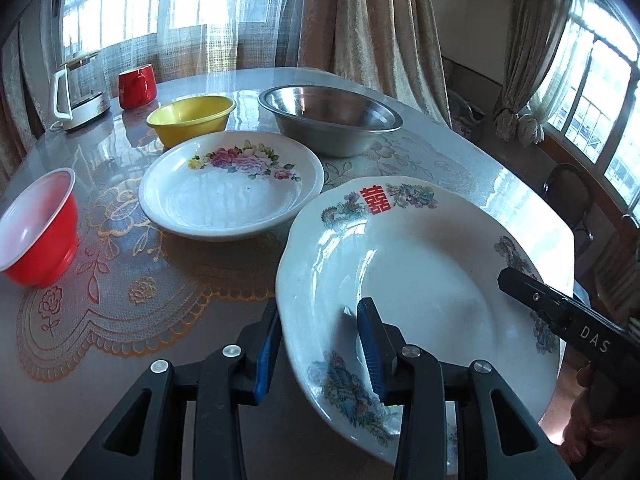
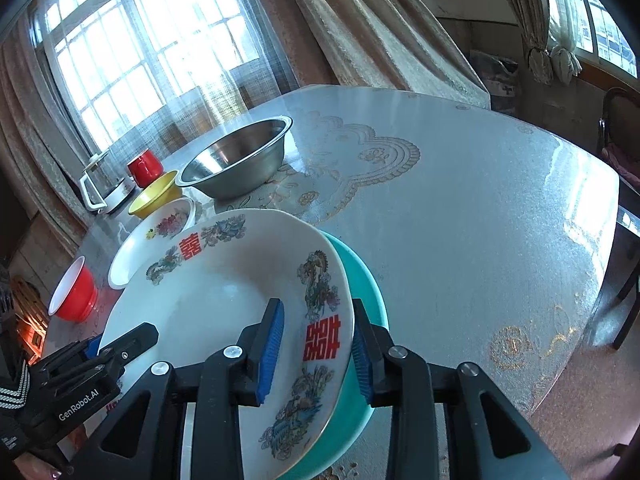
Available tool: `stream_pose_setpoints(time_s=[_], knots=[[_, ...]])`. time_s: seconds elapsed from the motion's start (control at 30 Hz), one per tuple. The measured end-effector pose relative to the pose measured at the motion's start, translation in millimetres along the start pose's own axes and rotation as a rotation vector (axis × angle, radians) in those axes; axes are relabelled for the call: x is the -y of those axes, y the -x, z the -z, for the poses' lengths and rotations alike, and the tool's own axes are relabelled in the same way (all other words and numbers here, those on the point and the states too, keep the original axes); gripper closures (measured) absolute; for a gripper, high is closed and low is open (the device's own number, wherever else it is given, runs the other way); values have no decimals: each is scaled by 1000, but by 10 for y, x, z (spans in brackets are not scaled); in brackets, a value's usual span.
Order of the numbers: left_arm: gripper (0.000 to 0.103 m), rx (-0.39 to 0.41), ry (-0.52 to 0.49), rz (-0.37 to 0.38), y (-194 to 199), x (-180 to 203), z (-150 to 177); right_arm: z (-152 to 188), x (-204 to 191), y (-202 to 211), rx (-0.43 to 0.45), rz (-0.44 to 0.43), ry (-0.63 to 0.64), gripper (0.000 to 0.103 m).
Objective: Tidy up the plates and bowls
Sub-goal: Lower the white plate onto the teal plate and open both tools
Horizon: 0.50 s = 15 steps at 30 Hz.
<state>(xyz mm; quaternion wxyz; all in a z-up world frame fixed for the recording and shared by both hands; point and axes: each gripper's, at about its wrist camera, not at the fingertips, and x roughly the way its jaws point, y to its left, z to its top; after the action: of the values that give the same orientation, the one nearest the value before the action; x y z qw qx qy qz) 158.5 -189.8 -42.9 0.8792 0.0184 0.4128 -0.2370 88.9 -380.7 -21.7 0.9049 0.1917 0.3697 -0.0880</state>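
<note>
A large white plate with red characters and dragon prints lies on a teal plate. My left gripper is open, its jaws either side of the white plate's near-left rim. My right gripper is open, its jaws either side of the rims of the white and teal plates; it also shows in the left wrist view. Beyond stand a rose-printed plate, a yellow bowl, a steel bowl and a red bowl.
A red mug and a glass kettle stand at the table's far left. The table has a glossy cover over lace. Curtains and windows lie behind; chairs stand at the right.
</note>
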Motion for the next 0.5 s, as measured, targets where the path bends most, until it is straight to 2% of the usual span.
stream_pose_setpoints(time_s=[0.07, 0.1, 0.17, 0.3, 0.5], knots=[[66, 6, -8, 3, 33, 16, 31, 37, -3, 8, -2, 5, 1, 71], [70, 12, -22, 0, 51, 43, 45, 52, -8, 9, -3, 5, 6, 76], [70, 20, -47, -27, 75, 101, 62, 75, 3, 15, 1, 3, 2, 78], [70, 11, -24, -29, 75, 99, 46, 78, 45, 54, -1, -7, -29, 80], [70, 12, -49, -36, 37, 172, 23, 97, 65, 88, 25, 19, -45, 80]])
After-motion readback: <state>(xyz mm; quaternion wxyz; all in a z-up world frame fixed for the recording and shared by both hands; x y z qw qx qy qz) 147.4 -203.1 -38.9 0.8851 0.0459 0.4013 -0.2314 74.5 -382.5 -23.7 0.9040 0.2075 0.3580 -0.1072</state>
